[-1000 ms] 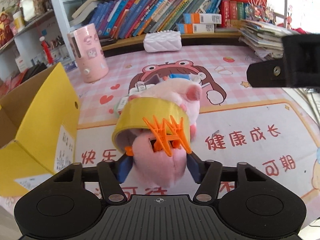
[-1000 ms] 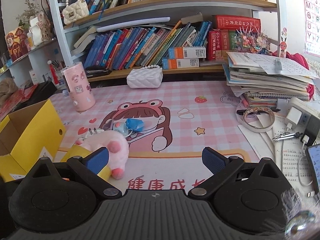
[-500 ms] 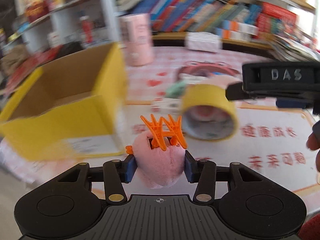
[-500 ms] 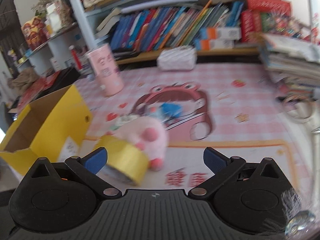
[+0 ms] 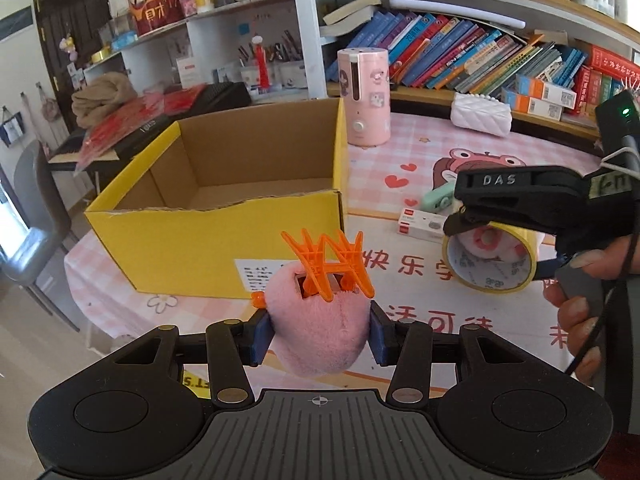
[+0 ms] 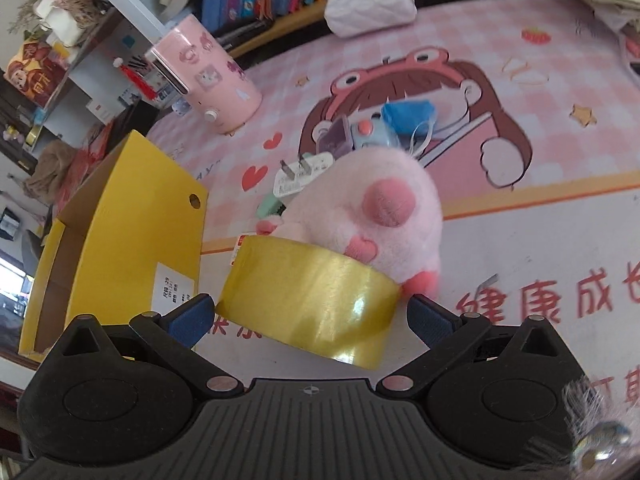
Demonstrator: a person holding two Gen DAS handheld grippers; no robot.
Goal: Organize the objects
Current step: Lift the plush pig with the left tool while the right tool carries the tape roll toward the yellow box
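Observation:
My left gripper [image 5: 318,336] is shut on a small pink plush piece [image 5: 316,328] with an orange clip [image 5: 328,260] on it, held just in front of the open yellow cardboard box [image 5: 224,240]. My right gripper [image 6: 308,316] is open, its fingers on either side of a yellow tape roll [image 6: 308,300] that leans against a pink plush toy [image 6: 372,216]. In the left wrist view the right gripper [image 5: 516,248] hovers over the tape roll [image 5: 490,258]. The box [image 6: 116,248] also shows left in the right wrist view.
A pink cylinder device [image 5: 364,96] stands behind the box. A white charger plug [image 6: 300,176], a blue mask [image 6: 408,116], a small white box [image 5: 422,226] and a white pouch [image 5: 480,114] lie on the pink mat. Bookshelves line the back.
My left gripper has lifted the pink piece with the clip away from the tape roll and swung left to face the box. My right gripper has moved down and forward around the tape roll.

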